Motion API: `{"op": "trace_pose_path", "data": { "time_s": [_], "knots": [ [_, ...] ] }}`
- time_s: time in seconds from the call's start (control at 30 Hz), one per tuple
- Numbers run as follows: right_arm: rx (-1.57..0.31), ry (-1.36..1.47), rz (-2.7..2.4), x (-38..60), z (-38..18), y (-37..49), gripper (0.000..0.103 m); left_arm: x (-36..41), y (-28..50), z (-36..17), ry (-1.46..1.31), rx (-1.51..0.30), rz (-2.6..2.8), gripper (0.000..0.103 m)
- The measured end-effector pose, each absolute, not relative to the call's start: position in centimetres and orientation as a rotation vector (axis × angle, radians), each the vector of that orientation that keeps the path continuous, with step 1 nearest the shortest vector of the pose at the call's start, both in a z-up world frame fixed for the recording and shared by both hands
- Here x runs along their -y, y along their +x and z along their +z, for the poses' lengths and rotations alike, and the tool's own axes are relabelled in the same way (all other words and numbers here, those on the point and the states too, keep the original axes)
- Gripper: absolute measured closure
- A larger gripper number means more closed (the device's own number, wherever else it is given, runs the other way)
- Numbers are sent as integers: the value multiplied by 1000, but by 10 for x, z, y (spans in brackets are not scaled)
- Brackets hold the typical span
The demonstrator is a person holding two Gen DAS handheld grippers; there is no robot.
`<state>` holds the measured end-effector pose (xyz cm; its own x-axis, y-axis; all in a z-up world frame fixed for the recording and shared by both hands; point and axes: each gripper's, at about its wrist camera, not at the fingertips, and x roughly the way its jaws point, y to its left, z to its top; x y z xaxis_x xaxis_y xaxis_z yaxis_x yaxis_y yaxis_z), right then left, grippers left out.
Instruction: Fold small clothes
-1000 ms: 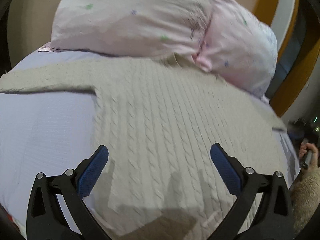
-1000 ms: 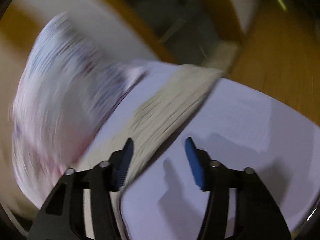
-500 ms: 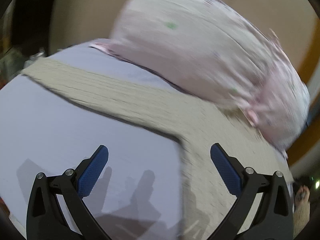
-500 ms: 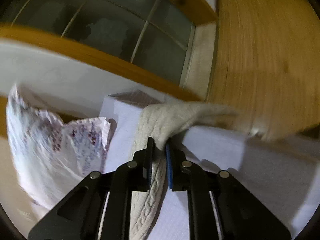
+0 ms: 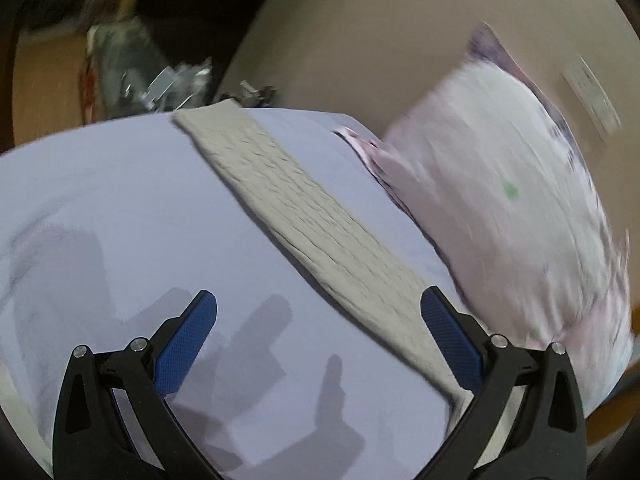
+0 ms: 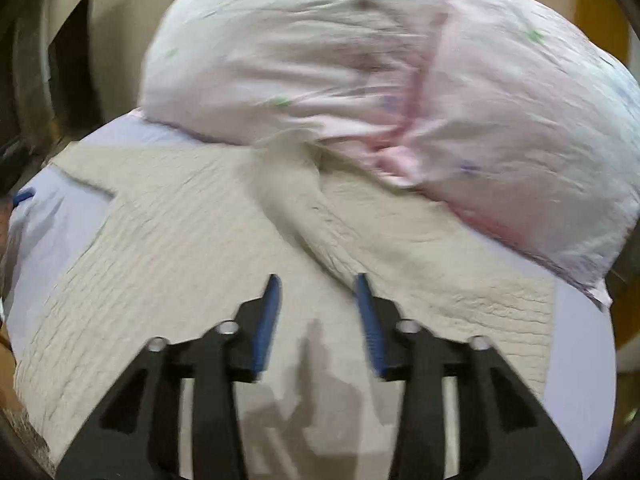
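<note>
Cream cable-knit sweater (image 6: 192, 248) spread flat on lavender bed sheet (image 5: 120, 208) for folding | left tool (image 5: 318, 338) held wide apart beside outstretched sleeve (image 5: 296, 220) | right tool (image 6: 316, 312) parted, empty, above folded-in sleeve (image 6: 292, 200)

I am working in a home bedroom, leaning over a bed (image 5: 132, 208) covered in a pale lilac sheet, a puffy pink pillow (image 6: 360, 64) lying at its head, a beige wall (image 5: 380, 40) rising behind.
</note>
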<state>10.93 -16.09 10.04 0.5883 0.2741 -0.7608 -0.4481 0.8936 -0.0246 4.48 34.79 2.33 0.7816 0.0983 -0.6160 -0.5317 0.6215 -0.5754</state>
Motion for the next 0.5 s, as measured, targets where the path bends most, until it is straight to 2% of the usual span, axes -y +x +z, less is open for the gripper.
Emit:
{"op": "trace_pose_path", "data": {
  "time_s": [0.03,0.07,0.13,0.17,0.27,0.37,0.43,0.47,0.5],
  "knots": [
    [-836,-189,431,162,103,107,37,-356,45,21,-862,-577,395,1],
    [-826,-132,426,172,109,109,31,-367,46,17,-908,-577,409,1],
    [-815,-78,401,187,119,110,28,-380,46,12,-951,-570,424,5],
    [-813,-54,370,200,124,111,26,-389,49,8,-982,-572,435,11],
    [-826,1,310,223,131,107,25,-409,56,4,-1047,-541,453,21],
    [-849,61,268,245,127,104,25,-429,64,0,-1119,-506,443,24],
    [-856,91,250,251,121,103,24,-437,70,-2,-1145,-515,443,36],
    [-856,104,244,254,120,101,23,-443,74,-6,-1168,-535,434,58],
    [-854,119,238,258,118,98,23,-445,77,-11,-1190,-555,416,85]
  ]
}}
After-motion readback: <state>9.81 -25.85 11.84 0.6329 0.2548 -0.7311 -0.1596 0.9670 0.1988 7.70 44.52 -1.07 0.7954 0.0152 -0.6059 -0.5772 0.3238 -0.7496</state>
